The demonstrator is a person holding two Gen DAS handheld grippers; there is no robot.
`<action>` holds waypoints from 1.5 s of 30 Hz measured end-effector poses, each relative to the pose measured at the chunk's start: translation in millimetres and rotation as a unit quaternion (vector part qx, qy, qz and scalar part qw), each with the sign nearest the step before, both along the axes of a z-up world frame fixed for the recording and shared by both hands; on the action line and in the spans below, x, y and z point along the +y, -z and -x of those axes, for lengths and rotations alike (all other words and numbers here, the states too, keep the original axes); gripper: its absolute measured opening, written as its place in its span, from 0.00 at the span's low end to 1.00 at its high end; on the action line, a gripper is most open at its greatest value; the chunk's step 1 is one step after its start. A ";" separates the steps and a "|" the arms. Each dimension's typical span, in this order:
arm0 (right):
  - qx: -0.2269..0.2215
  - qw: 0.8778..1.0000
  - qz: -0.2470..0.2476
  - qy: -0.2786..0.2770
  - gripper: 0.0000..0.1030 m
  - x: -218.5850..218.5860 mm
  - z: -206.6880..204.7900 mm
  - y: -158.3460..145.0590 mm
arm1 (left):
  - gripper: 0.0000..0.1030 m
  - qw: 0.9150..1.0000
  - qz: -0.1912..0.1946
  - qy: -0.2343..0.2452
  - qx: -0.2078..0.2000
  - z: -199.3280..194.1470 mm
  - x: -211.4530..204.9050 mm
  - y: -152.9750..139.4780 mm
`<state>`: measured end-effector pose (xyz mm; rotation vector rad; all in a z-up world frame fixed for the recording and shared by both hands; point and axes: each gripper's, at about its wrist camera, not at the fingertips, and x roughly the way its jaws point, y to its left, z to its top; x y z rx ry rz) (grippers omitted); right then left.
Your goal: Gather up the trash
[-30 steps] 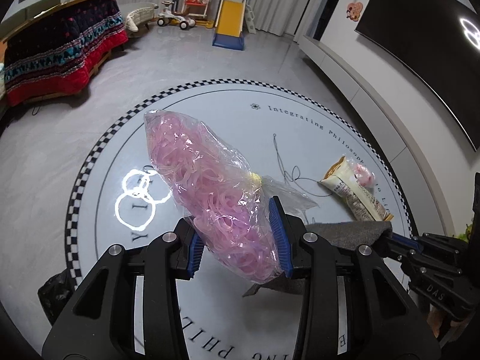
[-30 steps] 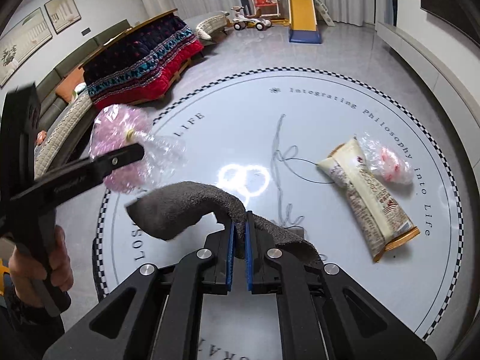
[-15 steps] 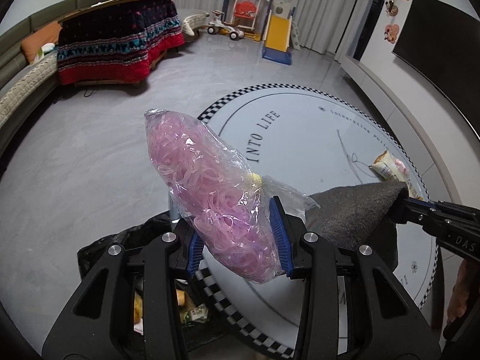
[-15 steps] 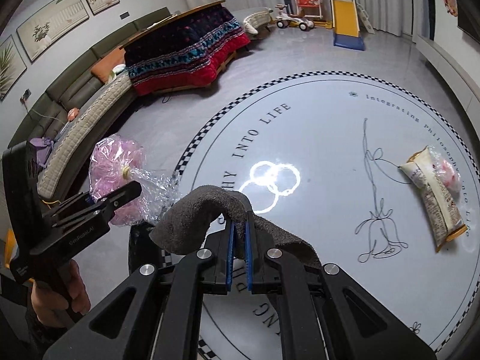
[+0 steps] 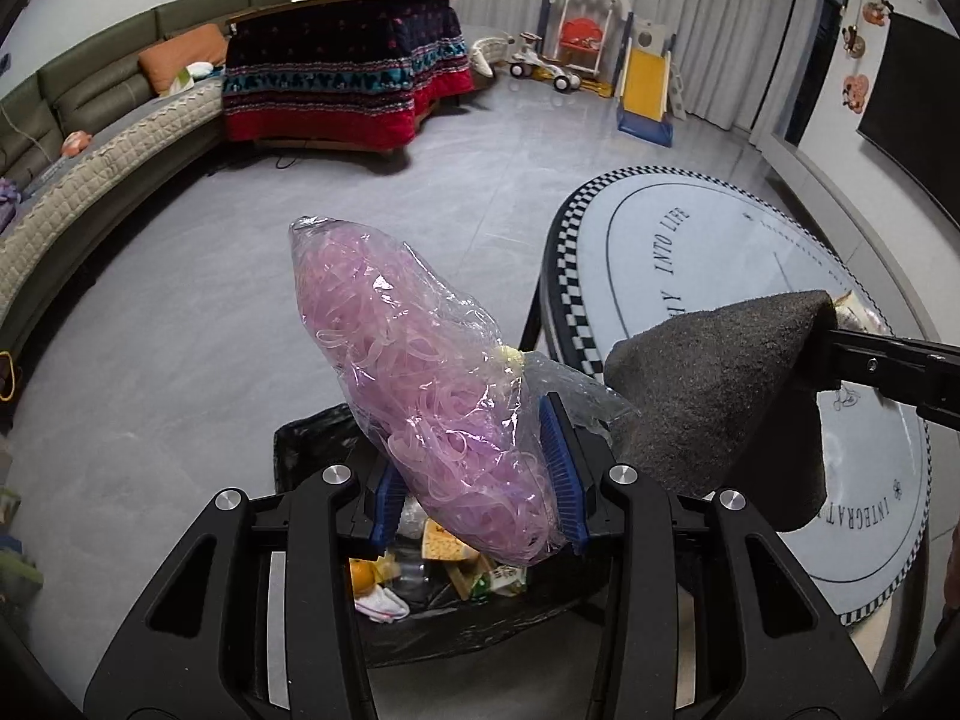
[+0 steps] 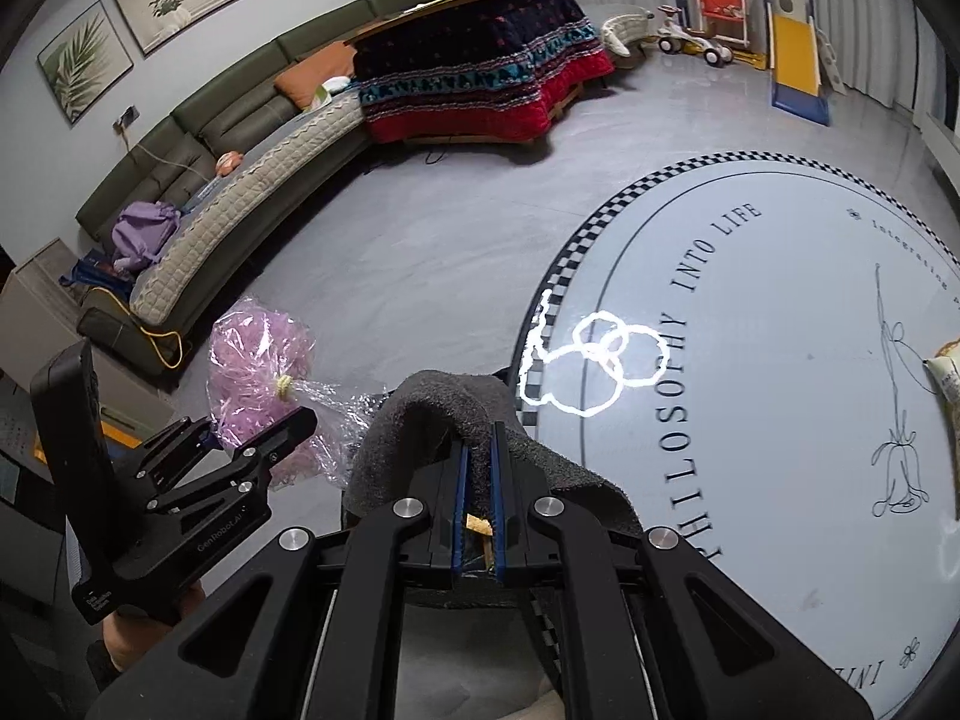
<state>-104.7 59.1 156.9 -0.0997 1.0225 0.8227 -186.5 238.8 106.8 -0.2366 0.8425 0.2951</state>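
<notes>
My left gripper (image 5: 474, 468) is shut on a clear plastic bag of pink rubber bands (image 5: 414, 372), which sticks up and away between the blue pads. Directly beneath it stands a bin lined with a black bag (image 5: 306, 438), with wrappers and scraps inside. My right gripper (image 6: 478, 462) is shut on a grey cloth (image 6: 432, 420) that drapes over both sides of its fingers. In the left wrist view the cloth (image 5: 720, 396) hangs just right of the pink bag. In the right wrist view the left gripper (image 6: 288, 426) and its pink bag (image 6: 258, 360) are at the left.
A round white table (image 6: 780, 360) with a chequered rim lies to the right, with a snack packet (image 6: 948, 378) at its far edge. Grey floor stretches to a curved sofa (image 6: 252, 192), a blanket-covered table (image 5: 342, 84) and a toy slide (image 5: 645, 90).
Both grippers have swung left off the round table with their loads still held. The black-lined bin has come into view under the left gripper, and the snack packet has slid to the right edge.
</notes>
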 end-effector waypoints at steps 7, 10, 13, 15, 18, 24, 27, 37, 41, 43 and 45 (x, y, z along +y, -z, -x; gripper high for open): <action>0.016 0.999 0.003 -0.037 0.07 42.9 23.3 13.7 | 0.39 0.999 -0.005 -0.030 0.016 29.6 29.0 16.7; 0.024 0.998 0.007 -0.050 0.07 58.8 29.9 20.9 | 0.39 0.999 -0.002 -0.045 0.022 40.6 42.4 23.8; 0.033 0.998 0.012 -0.060 0.07 73.7 34.8 28.3 | 0.39 0.998 0.002 -0.057 0.028 49.5 53.3 29.5; 0.037 0.997 0.014 -0.065 0.07 81.0 37.3 31.6 | 0.40 0.998 0.004 -0.063 0.031 55.2 59.8 32.8; 0.039 0.996 0.023 -0.073 0.07 91.6 40.9 37.4 | 0.40 0.997 0.010 -0.071 0.034 61.7 69.6 38.5; 0.032 0.995 0.073 -0.066 0.58 104.9 38.0 52.5 | 0.94 0.995 -0.008 -0.083 0.046 62.8 75.3 45.1; 0.019 0.996 0.074 -0.053 0.73 100.5 35.2 51.5 | 0.94 0.994 -0.020 -0.092 0.048 61.4 76.6 45.7; 0.010 0.997 0.055 -0.050 0.73 87.2 35.6 36.8 | 0.94 0.995 0.000 -0.088 0.043 59.5 76.8 41.7; 0.006 0.998 0.045 -0.044 0.73 76.4 34.2 30.6 | 0.94 0.996 0.003 -0.082 0.038 54.9 68.4 35.7; 0.004 0.998 0.042 -0.039 0.73 68.0 31.5 27.3 | 0.94 0.997 -0.001 -0.075 0.036 49.8 61.3 31.7; 0.003 0.999 0.038 -0.032 0.73 56.0 26.8 24.4 | 0.94 0.997 -0.001 -0.066 0.035 42.2 52.8 28.4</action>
